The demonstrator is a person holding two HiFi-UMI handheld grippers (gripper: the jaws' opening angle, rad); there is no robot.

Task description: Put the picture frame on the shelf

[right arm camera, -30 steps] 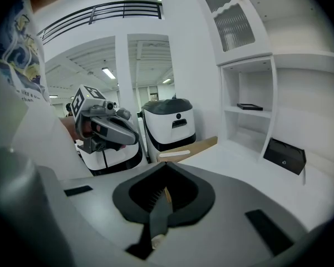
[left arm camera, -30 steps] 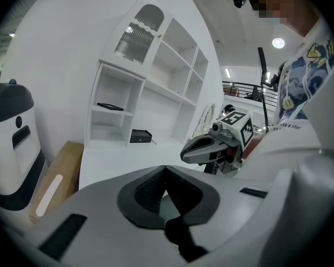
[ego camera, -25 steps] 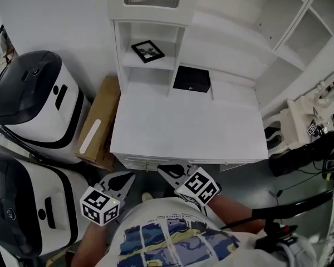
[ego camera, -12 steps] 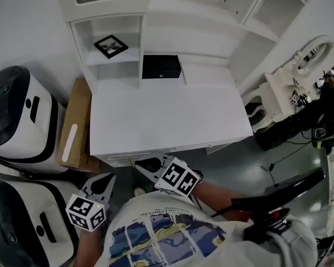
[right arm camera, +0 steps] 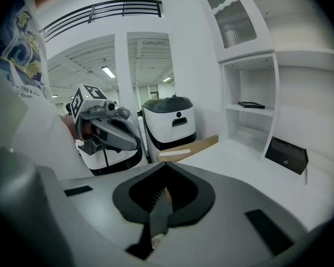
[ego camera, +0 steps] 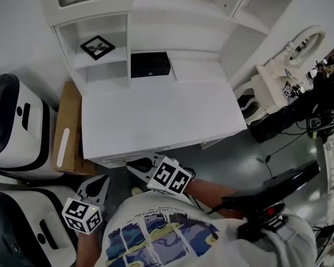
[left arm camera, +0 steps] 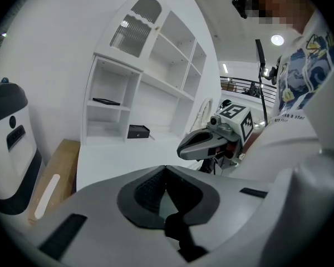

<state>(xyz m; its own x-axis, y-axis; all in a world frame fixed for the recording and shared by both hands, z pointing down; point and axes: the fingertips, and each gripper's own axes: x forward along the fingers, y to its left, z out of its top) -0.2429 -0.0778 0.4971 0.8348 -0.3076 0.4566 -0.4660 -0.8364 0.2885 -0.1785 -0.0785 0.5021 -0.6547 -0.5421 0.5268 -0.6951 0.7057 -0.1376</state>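
The black picture frame (ego camera: 97,47) lies flat on the middle shelf of the white cabinet's left column, also in the left gripper view (left arm camera: 106,101) and the right gripper view (right arm camera: 251,104). My left gripper (ego camera: 102,179) hangs shut and empty beside my body, below the desk's front edge. My right gripper (ego camera: 131,165) is likewise shut with nothing in it, its tips just under the desk's front edge. Both are far from the frame. Each gripper view shows its own jaws closed, left (left arm camera: 166,167) and right (right arm camera: 167,164).
A white desk top (ego camera: 156,115) stretches before the cabinet, with a small black box (ego camera: 150,64) at its back. A cardboard box (ego camera: 67,129) leans left of the desk, beside two white-and-black machines (ego camera: 11,121). Cables and dark gear (ego camera: 300,115) lie on the floor at right.
The head view has swung, so the cabinet and desk now sit further left. Both grippers stay shut near my body. The frame has not moved on its shelf.
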